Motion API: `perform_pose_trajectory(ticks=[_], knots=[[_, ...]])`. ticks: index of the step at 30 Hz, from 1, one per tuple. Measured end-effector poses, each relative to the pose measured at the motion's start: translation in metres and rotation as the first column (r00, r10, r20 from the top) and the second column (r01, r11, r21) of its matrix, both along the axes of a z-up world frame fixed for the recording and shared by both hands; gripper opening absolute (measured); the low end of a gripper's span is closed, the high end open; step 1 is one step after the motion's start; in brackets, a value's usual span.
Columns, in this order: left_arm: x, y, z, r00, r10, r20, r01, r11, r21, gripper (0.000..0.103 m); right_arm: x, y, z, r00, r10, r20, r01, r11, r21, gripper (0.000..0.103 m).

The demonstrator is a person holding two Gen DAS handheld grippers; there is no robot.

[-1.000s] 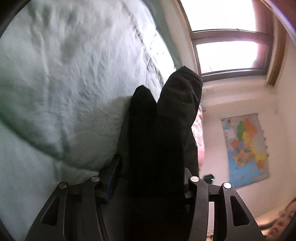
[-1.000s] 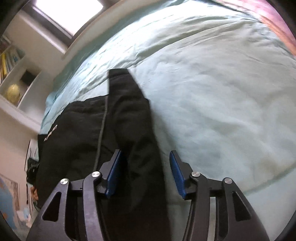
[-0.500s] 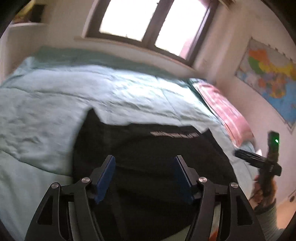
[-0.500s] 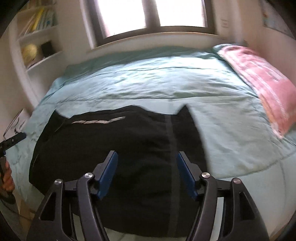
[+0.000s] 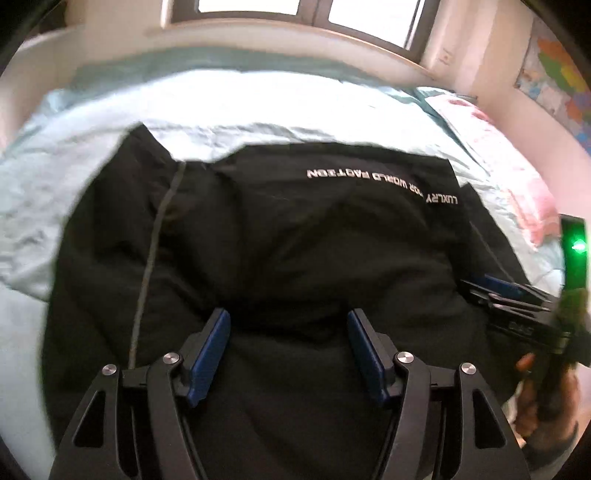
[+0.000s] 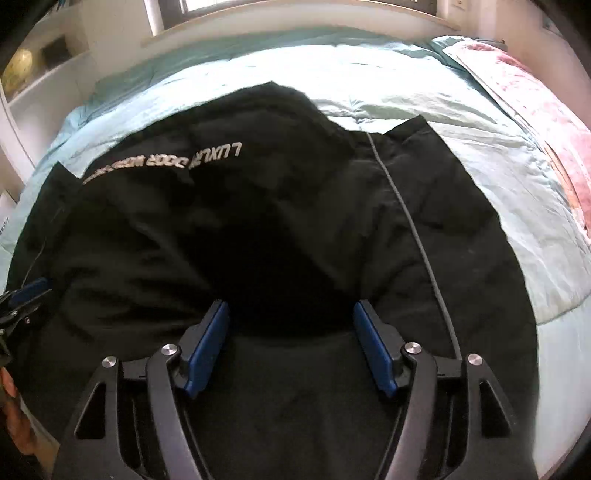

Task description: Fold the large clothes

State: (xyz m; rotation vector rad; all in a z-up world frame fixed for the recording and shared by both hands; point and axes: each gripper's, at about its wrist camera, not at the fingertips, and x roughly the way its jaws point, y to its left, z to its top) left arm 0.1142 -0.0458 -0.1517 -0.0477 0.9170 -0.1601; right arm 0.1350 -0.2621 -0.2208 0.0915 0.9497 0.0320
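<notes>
A large black garment (image 5: 295,240) with white lettering lies spread on the bed, with a sleeve folded in along each side; it also shows in the right wrist view (image 6: 277,229). My left gripper (image 5: 288,325) is open and empty just above the garment's near part. My right gripper (image 6: 290,321) is open and empty, also low over the near part. The right gripper shows at the right edge of the left wrist view (image 5: 517,306). The left one shows at the left edge of the right wrist view (image 6: 22,299).
The bed has a pale green cover (image 6: 406,85) around the garment. A pink pillow (image 6: 535,92) lies at the right. A window sill (image 5: 295,33) runs behind the bed. A shelf with a globe (image 6: 18,66) stands at the left.
One second ago each gripper held a black sleeve over the bed. Both have since let go, swung round to face the window, and dropped closer to the flat garment.
</notes>
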Motion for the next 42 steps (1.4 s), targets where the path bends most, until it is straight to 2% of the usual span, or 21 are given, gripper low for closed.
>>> perform_pose_trajectory(ticks=[3,5,7,8,9,11,13,15,18,29,38,42], knots=[[-0.030,-0.002,0.032,0.993,0.042,0.108,-0.048,0.998,0.050,0.067,-0.019,-0.003,0.024,0.999,-0.015,0.041,0.013,0.999,0.034,0.071],[-0.048,0.000,0.053,0.983,0.061,0.174,-0.078,0.993,0.092,0.068,-0.034,0.000,0.054,0.994,-0.032,0.102,0.028,0.999,0.038,0.071],[-0.067,0.000,0.084,0.962,0.093,0.257,-0.130,0.983,0.133,0.074,-0.055,0.005,0.092,0.979,-0.047,0.199,0.044,0.999,0.022,0.072],[-0.077,0.000,0.098,0.950,0.101,0.295,-0.146,0.980,0.134,0.076,-0.066,0.009,0.110,0.969,-0.054,0.241,0.053,0.999,0.008,0.077],[-0.085,0.000,0.109,0.940,0.103,0.326,-0.151,0.980,0.127,0.079,-0.076,0.013,0.126,0.957,-0.059,0.283,0.063,0.998,-0.005,0.087],[-0.104,0.002,0.133,0.911,0.110,0.398,-0.163,0.981,0.103,0.080,-0.092,0.021,0.151,0.937,-0.067,0.344,0.082,0.996,-0.029,0.097],[-0.120,0.002,0.149,0.885,0.136,0.445,-0.202,0.974,0.104,0.082,-0.107,0.031,0.168,0.919,-0.067,0.390,0.099,0.993,-0.062,0.097],[-0.127,0.001,0.156,0.880,0.153,0.449,-0.223,0.969,0.107,0.082,-0.121,0.046,0.179,0.903,-0.065,0.424,0.125,0.986,-0.115,0.097],[-0.131,-0.002,0.158,0.901,0.144,0.408,-0.197,0.976,0.090,0.082,-0.134,0.056,0.186,0.896,-0.066,0.440,0.150,0.976,-0.158,0.097],[-0.139,-0.015,0.154,0.920,0.142,0.366,-0.179,0.981,0.069,0.082,-0.148,0.055,0.177,0.914,-0.062,0.401,0.108,0.990,-0.094,0.097],[-0.134,-0.026,0.141,0.938,0.115,0.326,-0.153,0.984,0.093,0.082,-0.145,0.043,0.165,0.929,-0.087,0.359,0.102,0.995,-0.022,0.097],[-0.133,-0.029,0.136,0.944,0.104,0.314,-0.143,0.984,0.104,0.082,-0.145,0.043,0.161,0.931,-0.092,0.353,0.107,0.994,-0.024,0.097]])
